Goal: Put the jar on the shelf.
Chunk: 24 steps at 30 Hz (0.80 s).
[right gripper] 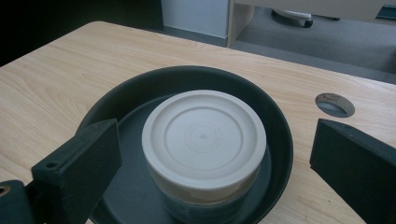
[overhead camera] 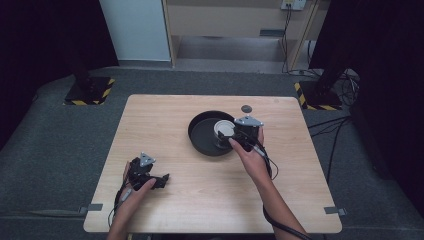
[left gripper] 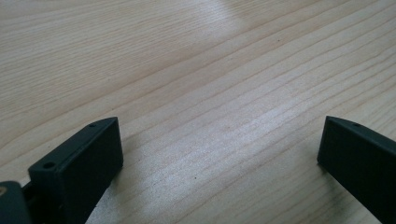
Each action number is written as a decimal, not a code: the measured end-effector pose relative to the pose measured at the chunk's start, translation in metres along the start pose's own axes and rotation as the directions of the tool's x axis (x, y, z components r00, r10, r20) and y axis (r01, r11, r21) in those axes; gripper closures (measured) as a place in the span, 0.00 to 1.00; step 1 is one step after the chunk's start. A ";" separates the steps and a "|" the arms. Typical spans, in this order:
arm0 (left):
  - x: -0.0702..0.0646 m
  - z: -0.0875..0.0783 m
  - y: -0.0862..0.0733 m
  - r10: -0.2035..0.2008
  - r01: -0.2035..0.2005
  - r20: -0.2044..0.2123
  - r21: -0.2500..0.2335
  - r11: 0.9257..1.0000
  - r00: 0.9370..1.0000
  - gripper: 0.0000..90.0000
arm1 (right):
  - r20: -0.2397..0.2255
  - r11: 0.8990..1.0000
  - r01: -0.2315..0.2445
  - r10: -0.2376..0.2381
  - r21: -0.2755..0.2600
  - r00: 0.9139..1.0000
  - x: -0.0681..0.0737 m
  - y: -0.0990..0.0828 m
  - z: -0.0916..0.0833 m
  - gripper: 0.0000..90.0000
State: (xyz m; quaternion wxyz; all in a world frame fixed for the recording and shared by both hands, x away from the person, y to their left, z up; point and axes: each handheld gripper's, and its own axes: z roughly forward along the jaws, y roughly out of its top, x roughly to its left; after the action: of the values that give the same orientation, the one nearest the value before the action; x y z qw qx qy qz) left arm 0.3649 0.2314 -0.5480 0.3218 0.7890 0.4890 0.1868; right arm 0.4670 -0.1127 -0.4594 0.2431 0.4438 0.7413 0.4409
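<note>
Here the right tongs (right gripper: 215, 163), jaws wide, face the white cup (right gripper: 204, 140) upturned in the black bowl (right gripper: 275, 126) at frame centre; the left tongs (overhead camera: 150, 179), also wide, rest at lower left

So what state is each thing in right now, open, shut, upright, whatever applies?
Left gripper: fingers open, nothing between them, low over bare table.
Right gripper: fingers open, either side of the jar, not closed on it.
Jar: upright in the bowl, pale lid on.
Bowl: upright on the table, holding the jar.
Table hole: open, uncovered.
</note>
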 end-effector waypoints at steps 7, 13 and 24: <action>0.000 0.000 0.000 0.000 0.000 0.000 0.000 1.000 1.000 0.00 | -0.003 1.000 -0.011 0.011 -0.004 1.000 -0.001 -0.001 -0.003 0.02; 0.000 0.000 0.000 0.000 0.000 0.000 0.000 1.000 1.000 0.00 | -0.006 1.000 -0.009 0.009 -0.005 1.000 -0.002 -0.003 -0.008 0.02; 0.000 0.000 0.000 0.000 0.000 0.000 0.000 1.000 1.000 0.00 | -0.006 1.000 -0.015 0.015 -0.005 1.000 -0.006 -0.005 -0.013 0.02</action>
State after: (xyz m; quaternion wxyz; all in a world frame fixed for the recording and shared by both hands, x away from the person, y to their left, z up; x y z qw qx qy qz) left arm 0.3650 0.2313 -0.5480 0.3218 0.7889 0.4891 0.1868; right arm 0.4580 -0.1244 -0.4581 0.2388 0.4473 0.7377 0.4458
